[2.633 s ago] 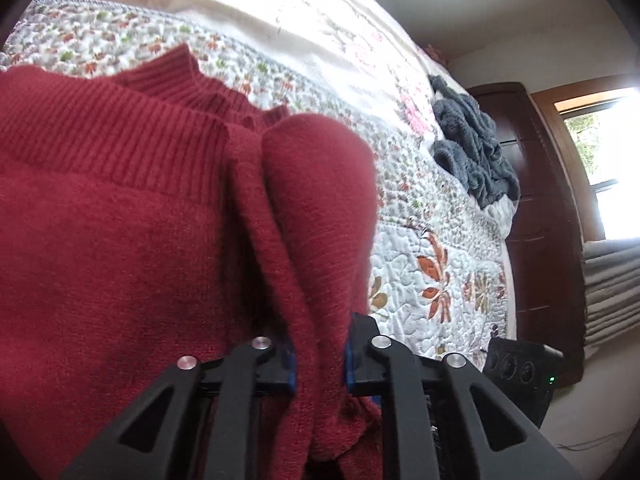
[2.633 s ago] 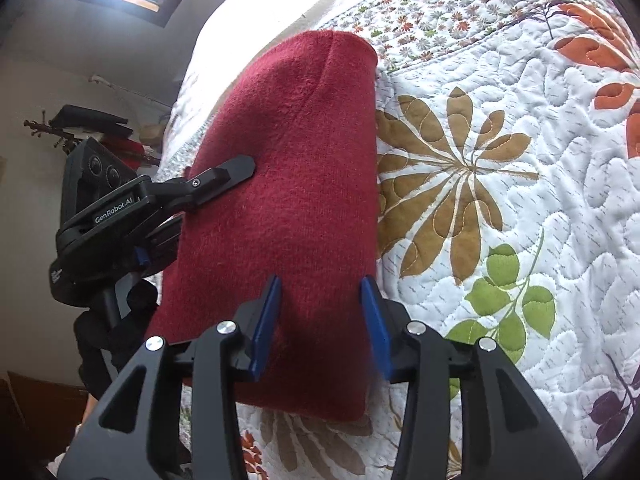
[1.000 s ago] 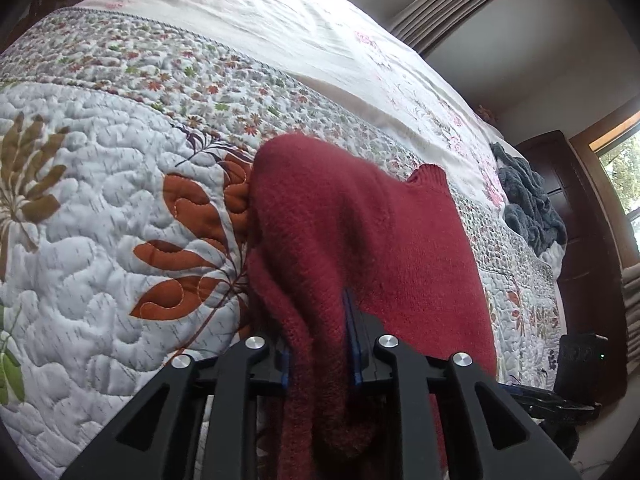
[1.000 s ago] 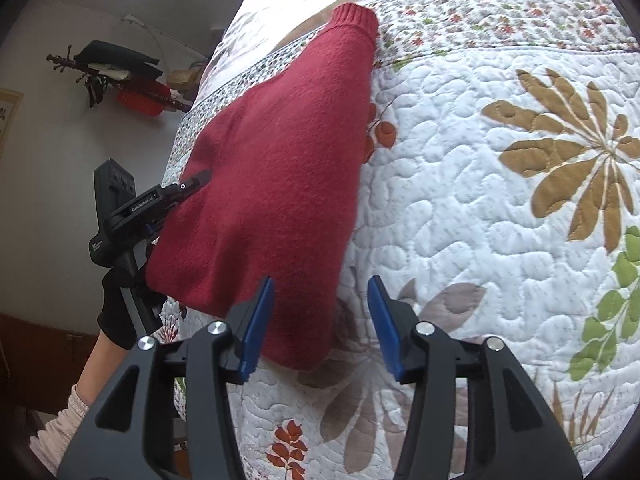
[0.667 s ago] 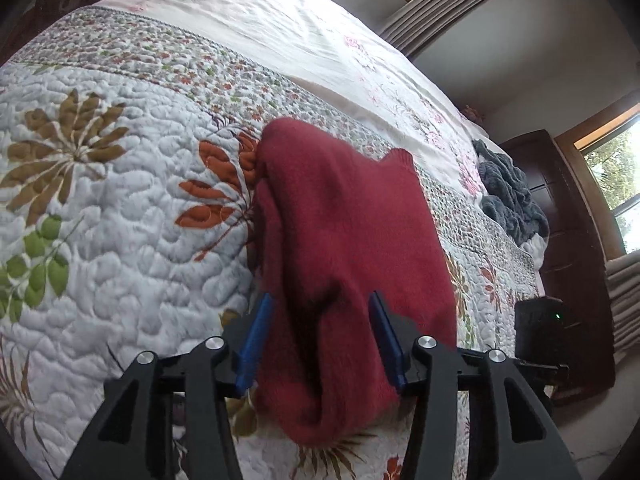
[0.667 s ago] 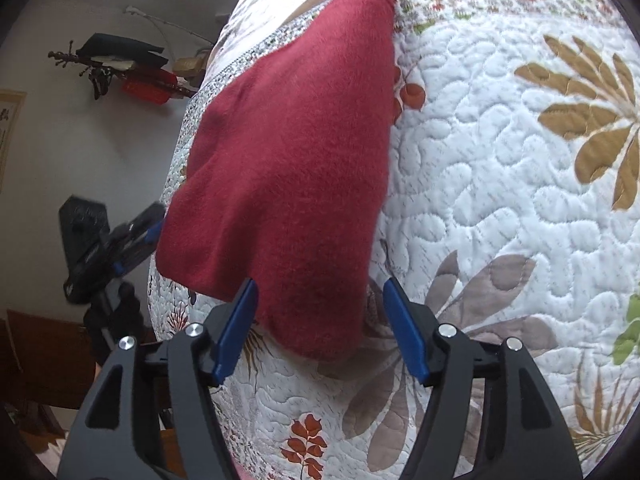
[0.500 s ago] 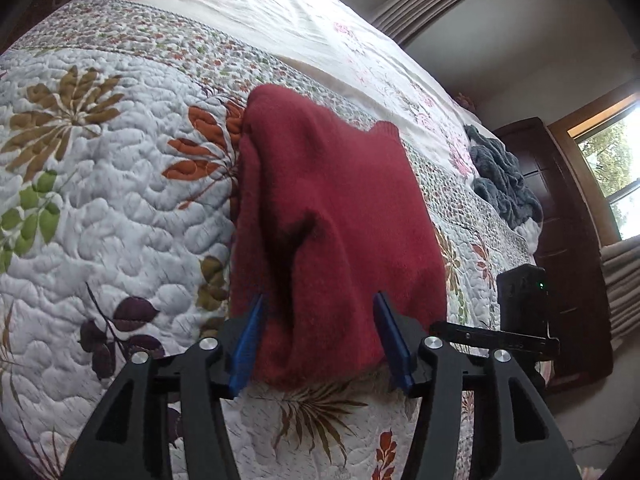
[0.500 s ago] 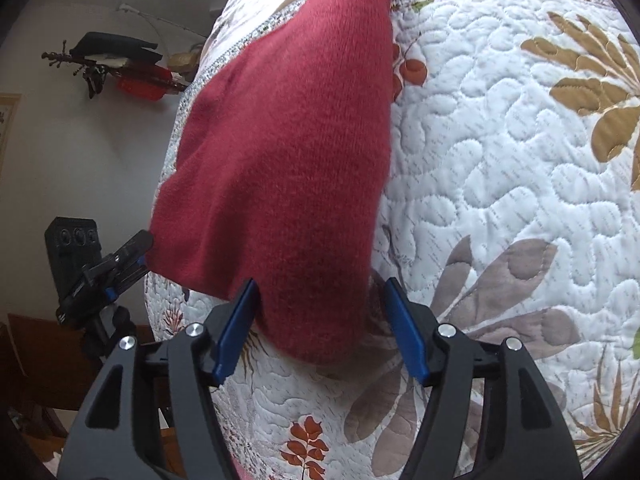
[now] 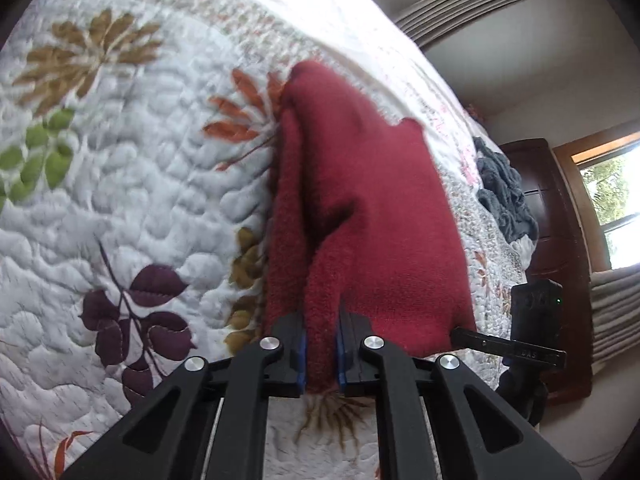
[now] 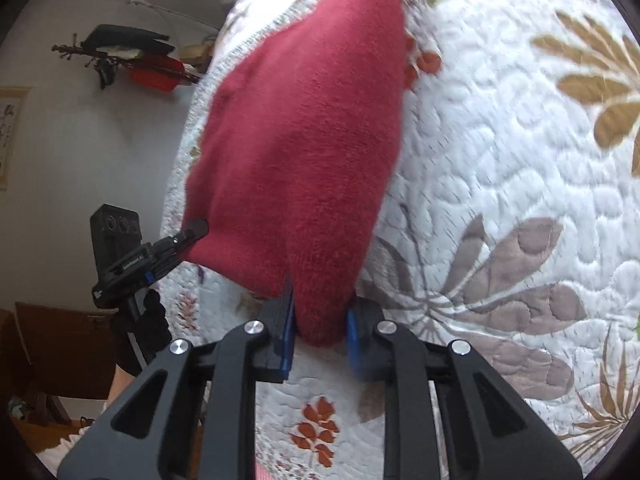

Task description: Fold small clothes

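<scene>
Sweater: red knit sweater (image 9: 360, 208), folded into a long strip, lies on the quilt (image 9: 120, 200) with its near edge toward both cameras and its far end up near the flowered border band.
Quilt: white, stitched in a pebbled pattern, with tan, orange, green and purple leaves; it covers the bed under the sweater.
Left gripper: left gripper (image 9: 320, 354) has its blue-padded jaws drawn in tight on a pinched ridge of the sweater's near edge, on the sweater's left side in its own view; the fabric rises in a fold from between the pads.
Left gripper from the right wrist view: it shows at the sweater's far left corner (image 10: 176, 244), one black finger touching the red cloth, a dark-gloved hand (image 10: 148, 324) below it.
Right gripper: right gripper (image 10: 320, 342) is clamped on the sweater's rounded near corner (image 10: 320, 320), red knit filling the gap between the blue pads.
Right gripper from the left wrist view: one black finger (image 9: 508, 350) pokes out from under the sweater's right near corner.
Grey cloth: a dark grey bundle (image 9: 504, 196) lies well apart, at the far right side of the bed.
Wall: a dark stringed instrument (image 10: 120, 52) hangs at left in the right wrist view.
</scene>
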